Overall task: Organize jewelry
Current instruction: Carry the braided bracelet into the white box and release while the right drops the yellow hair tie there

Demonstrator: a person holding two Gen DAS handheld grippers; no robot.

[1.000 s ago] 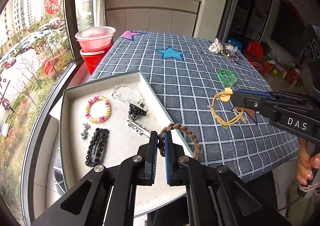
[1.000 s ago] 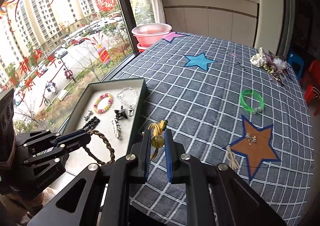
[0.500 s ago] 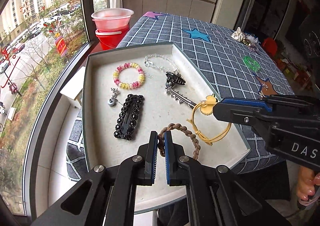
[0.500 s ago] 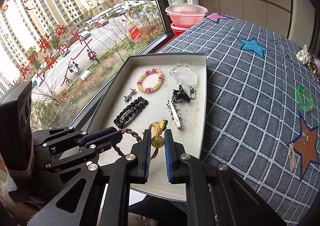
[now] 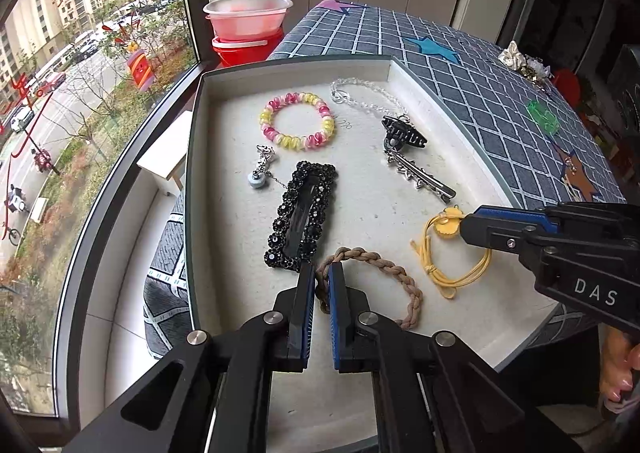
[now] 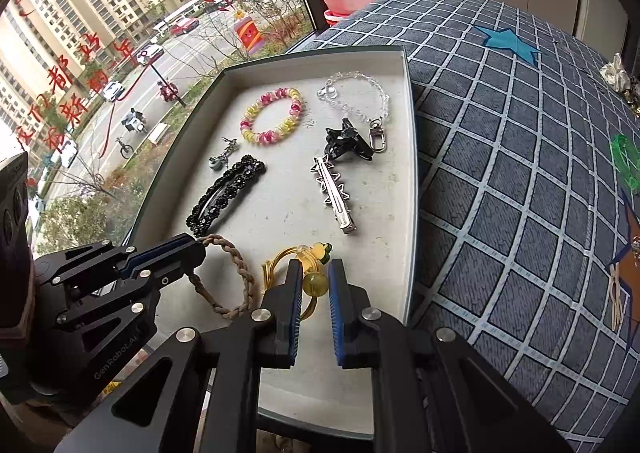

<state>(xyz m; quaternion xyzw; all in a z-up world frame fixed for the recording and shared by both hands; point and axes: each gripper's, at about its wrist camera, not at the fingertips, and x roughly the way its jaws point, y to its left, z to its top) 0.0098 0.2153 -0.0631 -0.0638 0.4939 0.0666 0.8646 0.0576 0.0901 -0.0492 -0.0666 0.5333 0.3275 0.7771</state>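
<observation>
A shallow white rectangular tray (image 5: 208, 157) was seen on a grey checked tablecloth (image 5: 492, 101). A braided brown hair tie (image 5: 384, 269) was clamped between the closed jaws of the left gripper (image 5: 319, 285) at the tray's near edge. To its right, a yellow elastic hair tie with a round charm (image 5: 452, 253) was gripped by the right gripper (image 5: 466, 231). Just left of the braid lay a black beaded rectangular hair clip (image 5: 302, 215).

White tray (image 5: 208, 173) holds 6 pieces: brown braided band (image 5: 384, 265) at 6 o'clock, yellow band (image 5: 452, 253) at 4, black clip (image 5: 302, 213) centre, pink-yellow bracelet (image 5: 298, 121) at 12.
</observation>
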